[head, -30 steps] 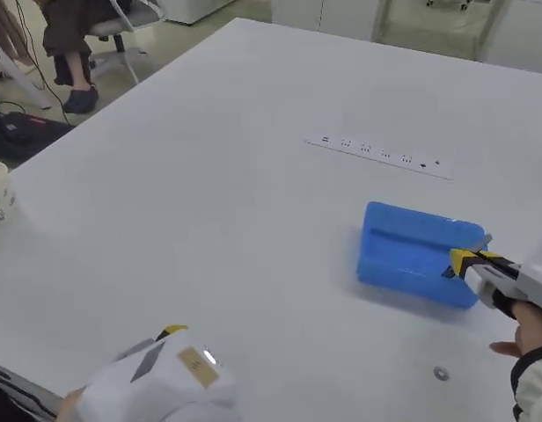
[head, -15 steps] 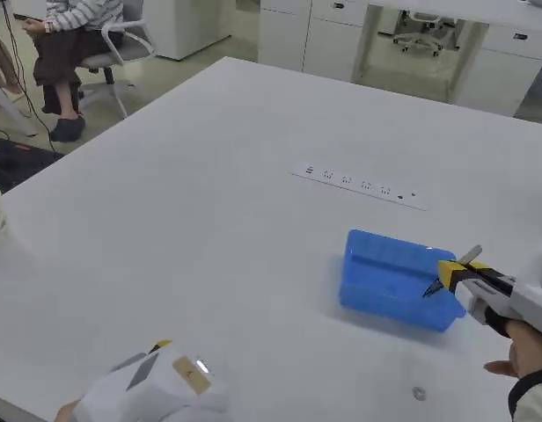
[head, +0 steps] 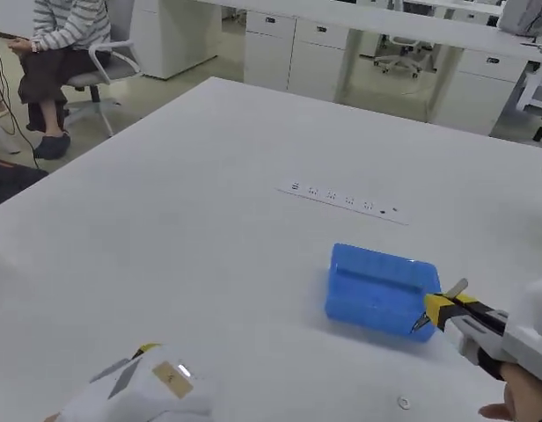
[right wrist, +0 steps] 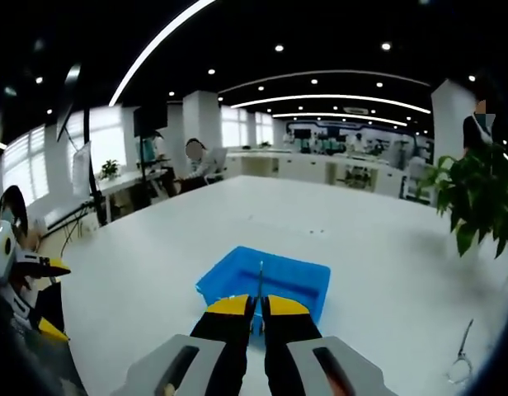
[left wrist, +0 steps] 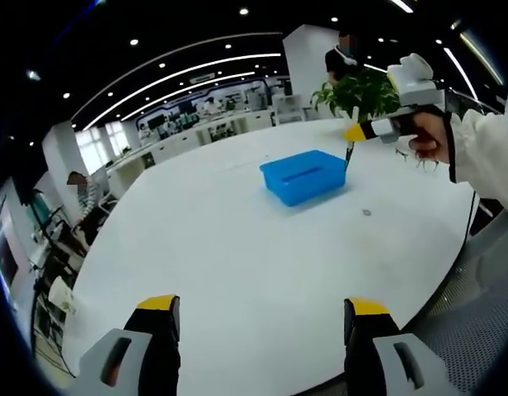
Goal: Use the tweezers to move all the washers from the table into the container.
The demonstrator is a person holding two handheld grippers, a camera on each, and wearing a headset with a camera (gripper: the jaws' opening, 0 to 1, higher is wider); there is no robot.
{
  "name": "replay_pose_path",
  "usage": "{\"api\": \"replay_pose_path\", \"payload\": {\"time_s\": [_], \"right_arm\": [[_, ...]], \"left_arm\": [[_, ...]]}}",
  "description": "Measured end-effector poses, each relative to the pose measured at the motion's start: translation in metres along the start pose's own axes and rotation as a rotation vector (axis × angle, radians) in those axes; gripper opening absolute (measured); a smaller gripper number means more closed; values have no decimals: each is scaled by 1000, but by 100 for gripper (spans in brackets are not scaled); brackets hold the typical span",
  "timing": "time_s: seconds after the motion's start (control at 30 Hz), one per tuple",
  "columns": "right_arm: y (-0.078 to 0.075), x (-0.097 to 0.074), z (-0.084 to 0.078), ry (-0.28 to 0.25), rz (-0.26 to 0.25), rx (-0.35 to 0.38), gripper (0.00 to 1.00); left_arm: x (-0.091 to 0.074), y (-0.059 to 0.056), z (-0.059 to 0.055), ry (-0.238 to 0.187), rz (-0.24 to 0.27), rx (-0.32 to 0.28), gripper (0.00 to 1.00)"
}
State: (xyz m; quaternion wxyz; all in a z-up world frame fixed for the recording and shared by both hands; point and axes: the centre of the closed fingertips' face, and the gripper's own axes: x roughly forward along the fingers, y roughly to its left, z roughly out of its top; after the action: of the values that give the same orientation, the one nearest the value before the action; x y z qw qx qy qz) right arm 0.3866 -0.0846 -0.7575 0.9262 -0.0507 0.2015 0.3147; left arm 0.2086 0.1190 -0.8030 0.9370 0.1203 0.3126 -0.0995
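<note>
Right gripper (head: 436,308) clamped tweezers (right wrist: 259,280) over container (head: 377,286); washer in tips, couldn't tell. Probably drop-off step. Next: washer (head: 403,403) on table needed fine pinching.

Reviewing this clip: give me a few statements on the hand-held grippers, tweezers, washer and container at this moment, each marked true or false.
1. The right hand-held gripper is shut on the tweezers. True.
2. The left hand-held gripper is shut. False: its jaws stand wide apart, holding nothing.
3. A washer lies on the table, outside the blue container. True.
4. The blue container sits on the power strip. False: the two are apart.
</note>
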Motion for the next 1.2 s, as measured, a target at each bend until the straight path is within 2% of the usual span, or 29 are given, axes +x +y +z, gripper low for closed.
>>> {"api": "replay_pose_path", "payload": {"time_s": [0.17,0.33,0.43,0.87,1.2], "right_arm": [[0,-7,-16,23,-4,26,2],[5,-13,-36,55,-6,31,2],[7,-14,-44,76,-1,35,2],[16,-14,-64,114,8,49,2],[15,-12,-69,127,0,43,2]], "left_arm": [[2,-2,0,-4,-5,8,84],[1,0,4,-27,-1,-11,86],[1,-1,4,-25,-1,-10,86],[4,-2,0,-5,-10,1,84],[4,-1,-1,-3,-5,1,84]]}}
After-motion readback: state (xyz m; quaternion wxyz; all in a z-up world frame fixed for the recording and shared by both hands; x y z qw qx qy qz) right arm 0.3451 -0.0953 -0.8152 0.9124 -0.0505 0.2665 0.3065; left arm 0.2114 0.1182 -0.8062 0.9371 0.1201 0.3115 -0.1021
